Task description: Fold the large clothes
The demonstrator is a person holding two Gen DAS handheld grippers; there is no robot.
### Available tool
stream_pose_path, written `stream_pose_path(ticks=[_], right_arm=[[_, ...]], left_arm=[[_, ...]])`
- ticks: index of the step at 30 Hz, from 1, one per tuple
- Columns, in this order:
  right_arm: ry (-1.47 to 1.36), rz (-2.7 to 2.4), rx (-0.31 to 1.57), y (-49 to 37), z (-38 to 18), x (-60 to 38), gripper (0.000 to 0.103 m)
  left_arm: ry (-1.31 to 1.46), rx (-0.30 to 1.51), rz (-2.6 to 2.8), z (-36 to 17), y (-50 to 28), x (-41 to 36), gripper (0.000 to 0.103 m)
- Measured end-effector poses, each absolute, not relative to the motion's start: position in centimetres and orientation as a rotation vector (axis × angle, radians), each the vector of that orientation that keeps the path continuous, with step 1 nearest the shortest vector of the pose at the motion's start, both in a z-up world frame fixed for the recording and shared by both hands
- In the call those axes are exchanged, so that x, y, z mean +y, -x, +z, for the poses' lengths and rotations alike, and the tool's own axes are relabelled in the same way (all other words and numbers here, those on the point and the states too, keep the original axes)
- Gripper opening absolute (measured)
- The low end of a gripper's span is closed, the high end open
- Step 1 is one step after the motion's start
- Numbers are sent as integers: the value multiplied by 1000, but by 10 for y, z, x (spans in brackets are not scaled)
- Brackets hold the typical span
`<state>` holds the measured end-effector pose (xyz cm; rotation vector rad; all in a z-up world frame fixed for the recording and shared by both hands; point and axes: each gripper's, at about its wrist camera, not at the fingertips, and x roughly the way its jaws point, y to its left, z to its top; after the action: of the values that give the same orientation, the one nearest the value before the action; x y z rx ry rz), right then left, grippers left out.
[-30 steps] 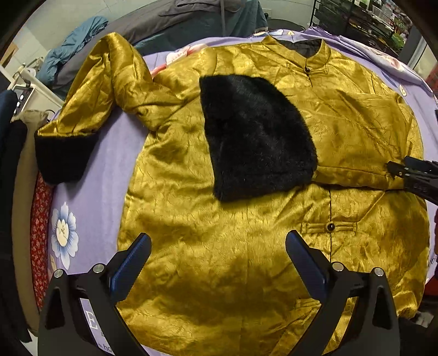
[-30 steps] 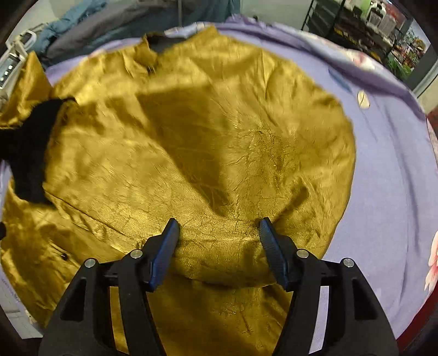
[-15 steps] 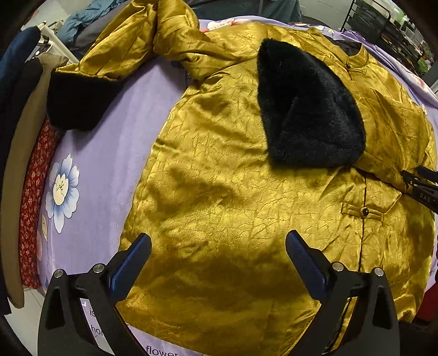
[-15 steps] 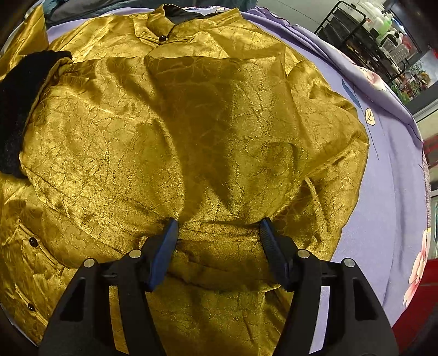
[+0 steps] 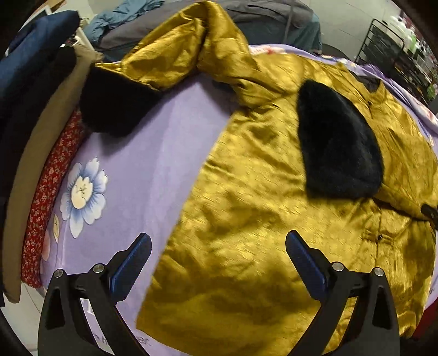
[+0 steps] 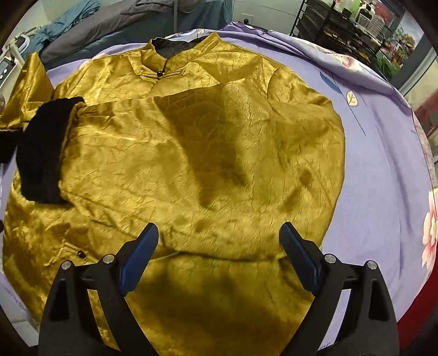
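Observation:
A shiny gold jacket (image 5: 260,208) with black fur cuffs lies front up on a lilac bed sheet (image 5: 142,169). One sleeve is folded across the chest, its fur cuff (image 5: 336,142) on the body. The other sleeve (image 5: 175,52) stretches out to the far left, ending in a fur cuff (image 5: 115,104). My left gripper (image 5: 217,254) is open and empty above the jacket's lower left hem. My right gripper (image 6: 219,246) is open and empty above the jacket (image 6: 191,153), over the folded sleeve's lower edge. The collar (image 6: 180,54) lies at the far side.
Folded clothes (image 5: 35,115) are stacked along the bed's left edge. Grey and teal bedding (image 5: 260,16) is piled behind the jacket. A black wire rack (image 6: 350,30) stands at the far right. Bare sheet (image 6: 383,164) lies right of the jacket.
Both grippers have drawn back from the jacket. The left view has swung left, showing more of the outstretched sleeve and sheet. The right gripper's jaws stand wider apart than before.

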<state>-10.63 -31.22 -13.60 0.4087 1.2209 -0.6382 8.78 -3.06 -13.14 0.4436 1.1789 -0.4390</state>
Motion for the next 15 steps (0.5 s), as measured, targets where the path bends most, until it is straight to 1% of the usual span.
stream_pose_path(ticks=[8,15], right_arm=[[-450,-584,1221,113,-129,-278,89],[-404,-615,1229,121,-117,-253,89]], left_arm=[[-398,1149,-366,-141,-143,10,96],[-410,1056,-339,-146,-198,32,96]])
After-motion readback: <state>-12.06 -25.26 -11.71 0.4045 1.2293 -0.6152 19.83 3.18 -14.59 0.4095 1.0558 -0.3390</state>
